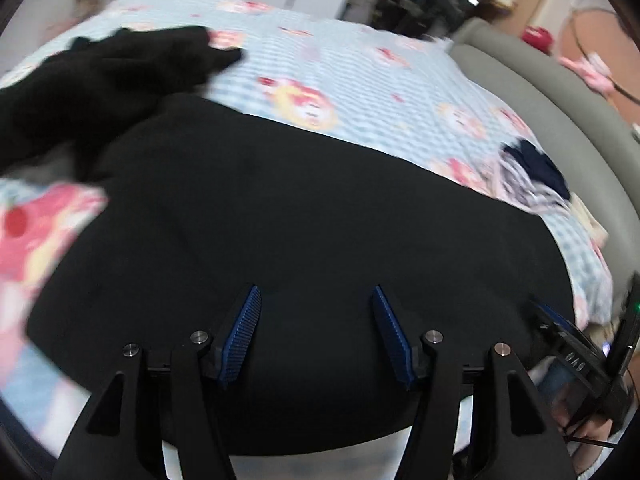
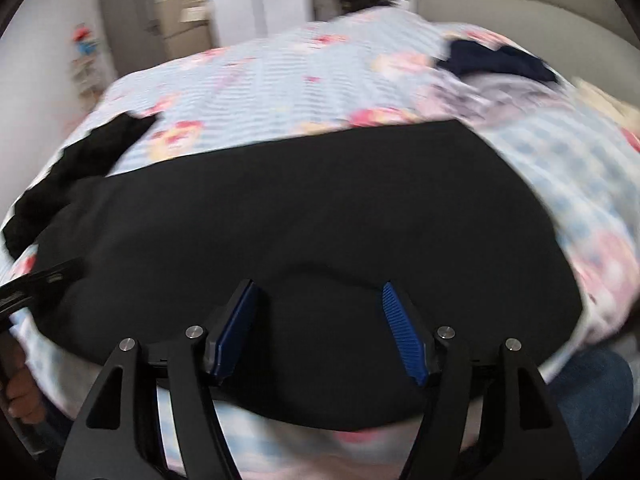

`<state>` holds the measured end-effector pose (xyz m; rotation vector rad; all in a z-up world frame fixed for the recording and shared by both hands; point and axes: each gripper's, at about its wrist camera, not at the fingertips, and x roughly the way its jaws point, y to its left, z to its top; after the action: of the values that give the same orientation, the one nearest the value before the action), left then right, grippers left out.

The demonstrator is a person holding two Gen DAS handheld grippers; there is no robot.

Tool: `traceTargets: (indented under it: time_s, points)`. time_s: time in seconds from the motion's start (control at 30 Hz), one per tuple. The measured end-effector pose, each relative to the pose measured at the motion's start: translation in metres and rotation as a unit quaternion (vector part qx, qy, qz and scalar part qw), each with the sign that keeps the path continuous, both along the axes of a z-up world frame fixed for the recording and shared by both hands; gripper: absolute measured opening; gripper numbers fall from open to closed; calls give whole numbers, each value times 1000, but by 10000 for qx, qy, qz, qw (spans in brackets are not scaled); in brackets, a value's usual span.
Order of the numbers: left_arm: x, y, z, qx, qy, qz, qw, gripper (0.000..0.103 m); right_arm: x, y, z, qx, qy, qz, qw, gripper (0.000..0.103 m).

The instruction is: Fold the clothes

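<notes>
Black fabric, the black garment [image 1: 288, 220], lies spread flat across the near side of the bed [image 1: 340, 76], its near edge at the bed's border, which keeps that hem within our reach. We hold the left gripper [image 1: 316, 328] and the right gripper [image 2: 320, 328] side by side above that near edge, jaws spread on both and nothing between them; the spacing suits taking two points of one hem. A second dark garment [image 1: 100, 76] lies bunched at the far left, touching the flat one. A small clothes pile [image 2: 492, 76] sits apart at the far right. Whether the flat piece is already folded, we cannot tell.
</notes>
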<state>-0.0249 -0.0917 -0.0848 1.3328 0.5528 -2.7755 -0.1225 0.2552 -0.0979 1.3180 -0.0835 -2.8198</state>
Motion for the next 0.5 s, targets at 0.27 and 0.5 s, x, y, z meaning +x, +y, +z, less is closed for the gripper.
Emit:
traceTargets:
  time_s: [0.27, 0.5]
  points:
    - [21, 25, 21, 128, 435, -429, 9980, 61, 20, 43, 12, -523, 103, -769, 9956, 66]
    - [18, 71, 5, -835, 138, -942, 9920, 69, 26, 12, 3, -374, 119, -95, 9992, 70]
